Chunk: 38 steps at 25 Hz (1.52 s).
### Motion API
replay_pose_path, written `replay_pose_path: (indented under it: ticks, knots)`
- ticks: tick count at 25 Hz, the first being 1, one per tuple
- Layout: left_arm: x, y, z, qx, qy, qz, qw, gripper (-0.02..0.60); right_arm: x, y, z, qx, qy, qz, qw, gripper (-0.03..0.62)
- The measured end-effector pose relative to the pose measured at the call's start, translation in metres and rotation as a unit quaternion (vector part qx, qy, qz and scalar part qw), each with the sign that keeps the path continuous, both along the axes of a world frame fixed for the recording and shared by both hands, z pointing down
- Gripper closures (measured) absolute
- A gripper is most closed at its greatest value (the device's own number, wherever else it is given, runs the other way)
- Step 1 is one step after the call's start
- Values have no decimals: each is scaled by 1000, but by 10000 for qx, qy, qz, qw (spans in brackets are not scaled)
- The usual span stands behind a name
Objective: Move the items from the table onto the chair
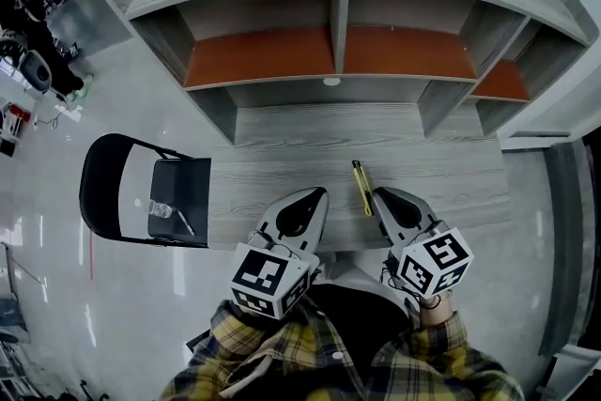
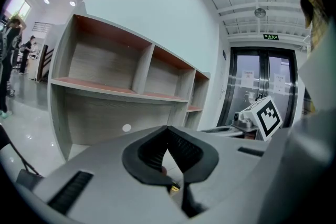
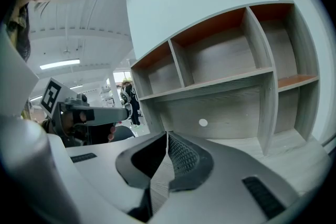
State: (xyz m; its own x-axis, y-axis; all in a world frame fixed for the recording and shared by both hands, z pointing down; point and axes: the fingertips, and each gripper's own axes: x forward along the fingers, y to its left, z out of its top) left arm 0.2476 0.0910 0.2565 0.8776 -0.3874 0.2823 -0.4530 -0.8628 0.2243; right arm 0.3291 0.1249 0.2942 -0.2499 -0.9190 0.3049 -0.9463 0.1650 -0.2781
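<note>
While both grippers are held shut over the near edge of the surface (image 1: 282, 174), one item lies on it.
Left gripper (image 1: 315, 195): jaws together, nothing clamped. Right gripper (image 1: 378, 195): jaws together, empty as well. Yellow utility knife (image 1: 362, 188) lies flat on the wood-grain surface between the two gripper tips, just beside the right one; can't tell if it touches. Black folding chair (image 1: 191, 181) stands left of the surface, with a crumpled clear plastic bag (image 1: 160, 208) and a thin pen-like stick (image 1: 184, 223) on its seat. Shelf unit (image 1: 338, 23) with orange-brown boards rises at the back.
</note>
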Motion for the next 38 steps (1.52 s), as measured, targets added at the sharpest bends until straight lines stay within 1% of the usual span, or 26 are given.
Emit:
replay_pose_path:
  ticks: [3,8,15,17,19,24,29,33,38]
  knots:
    - [-7,-1,7,-55,-87,-114,9999,578,8,-1,14,-146,56,127,9998,569]
    - [-25,-4,23,-220,-338,-359,9985,578,22,-7,46,-453,-162,303,9984,568]
    - [-62,-3,54,-606,-797,-712,9924,578,35,-27,114,-1036,-144,556,9930,565]
    - [-72,-3,62,-725,-909,-808,9899,578,34,-31,135,-1221,-195,580,9906,547]
    - [-79,-2,69,-827,-974,-902,9877,578,34,-35,160,-1442,-201,559,9878,505]
    - [-92,4,83,-1034,-1073,-1049,9833,578,42,-38,225,-2030,177,614,9771,453]
    - [-99,12,94,-1192,-1143,-1151,9795,578,48,-38,273,-2524,250,636,9652,448]
    - [-106,13,100,-1245,-1150,-1220,9780,578,47,-40,290,-2685,560,584,9599,448]
    - [-103,10,100,-1231,-1058,-1236,9790,578,49,-43,295,-2819,897,543,9537,448]
